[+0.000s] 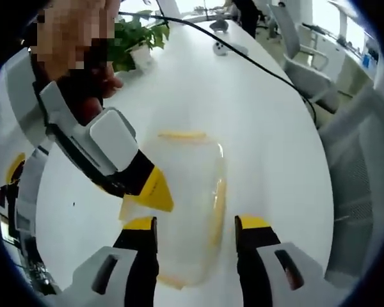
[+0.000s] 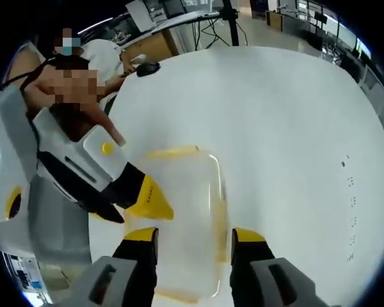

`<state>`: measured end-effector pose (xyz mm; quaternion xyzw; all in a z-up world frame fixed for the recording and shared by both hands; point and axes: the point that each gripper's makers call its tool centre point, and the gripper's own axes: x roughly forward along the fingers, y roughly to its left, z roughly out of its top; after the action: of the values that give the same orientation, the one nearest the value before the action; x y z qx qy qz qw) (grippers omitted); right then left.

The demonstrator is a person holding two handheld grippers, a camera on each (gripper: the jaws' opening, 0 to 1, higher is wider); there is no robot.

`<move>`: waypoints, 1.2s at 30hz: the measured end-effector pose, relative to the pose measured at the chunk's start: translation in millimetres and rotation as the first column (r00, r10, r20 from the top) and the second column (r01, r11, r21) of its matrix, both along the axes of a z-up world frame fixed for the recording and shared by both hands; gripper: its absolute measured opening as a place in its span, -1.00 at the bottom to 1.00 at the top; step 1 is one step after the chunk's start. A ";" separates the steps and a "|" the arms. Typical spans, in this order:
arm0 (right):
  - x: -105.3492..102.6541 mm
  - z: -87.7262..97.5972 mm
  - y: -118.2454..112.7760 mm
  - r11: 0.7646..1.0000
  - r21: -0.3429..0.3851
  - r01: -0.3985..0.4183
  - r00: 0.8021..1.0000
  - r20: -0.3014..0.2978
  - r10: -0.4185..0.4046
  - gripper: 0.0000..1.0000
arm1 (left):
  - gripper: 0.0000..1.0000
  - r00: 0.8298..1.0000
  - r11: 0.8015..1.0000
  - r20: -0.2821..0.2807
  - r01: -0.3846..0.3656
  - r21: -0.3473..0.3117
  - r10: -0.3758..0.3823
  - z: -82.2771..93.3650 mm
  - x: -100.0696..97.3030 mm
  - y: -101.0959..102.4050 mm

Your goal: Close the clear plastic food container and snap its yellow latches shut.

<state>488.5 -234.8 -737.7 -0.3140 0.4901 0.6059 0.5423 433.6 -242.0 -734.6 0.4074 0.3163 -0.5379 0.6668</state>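
In the left gripper view the other hand-held gripper (image 1: 155,190) covers the near left edge of the container (image 1: 185,204), so any latch there is hidden. In the right gripper view the container (image 2: 182,217) is blurred, its near end cut between the jaws; small dots on the table (image 2: 294,128) cannot be identified.

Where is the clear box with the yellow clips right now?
The clear container lies flat on the white table, just beyond the left gripper, with the other gripper's yellow tip touching its left edge.
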 end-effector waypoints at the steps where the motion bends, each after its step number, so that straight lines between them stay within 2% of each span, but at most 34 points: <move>1: -0.1 0.3 -0.1 1.000 0.000 -0.003 1.000 0.004 0.003 -0.13 | -0.05 1.000 1.000 -0.003 0.006 0.001 -0.006 0.0 -0.7 -0.2; 8: -0.7 3.1 -1.6 1.000 0.002 0.000 1.000 0.016 0.000 -0.11 | 0.03 1.000 0.999 -0.013 0.027 0.021 -0.027 -0.4 -1.5 0.4; 10: 0.0 4.0 -3.1 1.000 0.000 0.003 0.999 0.034 -0.003 -0.04 | 0.09 1.000 1.000 -0.025 0.011 0.027 -0.011 -0.9 0.3 1.8; 21: -2.9 11.3 -8.2 1.000 -0.005 -0.010 0.996 0.086 0.010 0.01 | 0.24 0.999 0.999 -0.049 -0.021 0.040 0.023 -2.4 7.1 15.1; 27: -7.1 13.2 -10.3 1.000 -0.014 -0.020 0.995 0.097 0.021 0.03 | 0.31 0.997 0.998 -0.057 -0.043 0.044 0.046 -2.1 12.9 24.3; 32: -10.0 14.2 -13.7 0.999 -0.030 -0.027 0.994 0.105 0.030 0.01 | 0.47 0.996 0.997 -0.062 -0.055 0.055 0.058 -6.1 18.2 31.6; 36: -11.6 14.0 -16.4 0.999 -0.038 -0.031 0.992 0.122 0.036 0.07 | 0.51 0.997 0.996 -0.058 -0.055 0.065 0.059 -6.7 20.4 35.3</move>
<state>476.9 -251.2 -723.7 -0.3687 0.4614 0.5854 0.5555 454.1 -206.7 -741.3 0.4028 0.3647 -0.5202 0.6589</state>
